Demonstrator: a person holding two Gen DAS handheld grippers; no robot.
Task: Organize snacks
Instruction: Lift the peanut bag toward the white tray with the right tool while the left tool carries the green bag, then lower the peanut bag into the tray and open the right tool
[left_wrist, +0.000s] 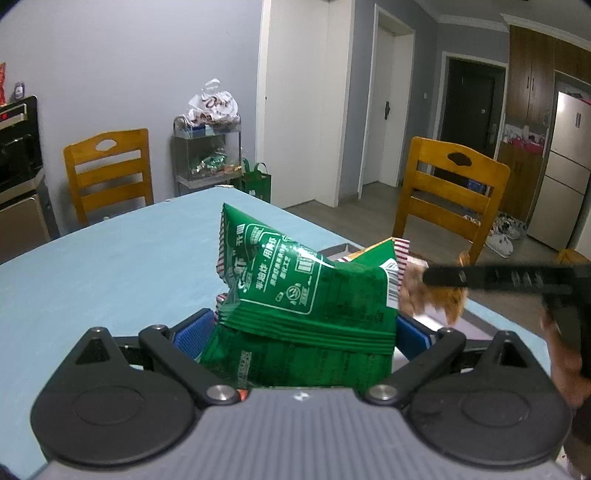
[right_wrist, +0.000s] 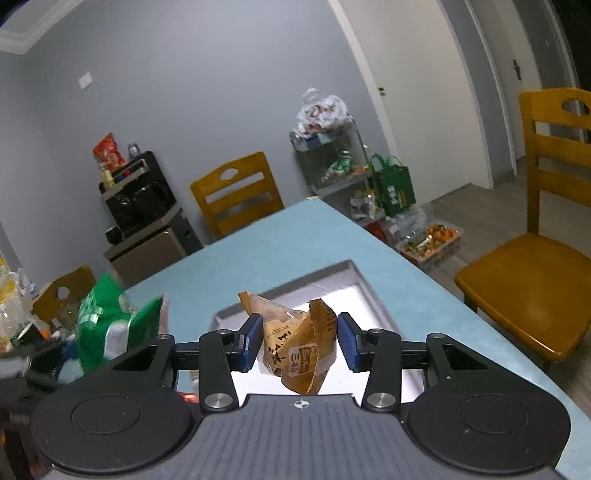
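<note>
My left gripper is shut on a green snack bag with white print and holds it above the light blue table. The same bag shows blurred at the left of the right wrist view. My right gripper is shut on a small orange-brown snack packet, held over a grey tray on the table. In the left wrist view the right gripper's black finger and the orange packet appear at the right, beside the green bag.
Wooden chairs stand around the table. A metal rack with snack bags and a green tote stand by the wall. A clear box of snacks lies on the floor. A black appliance cabinet stands at the back left.
</note>
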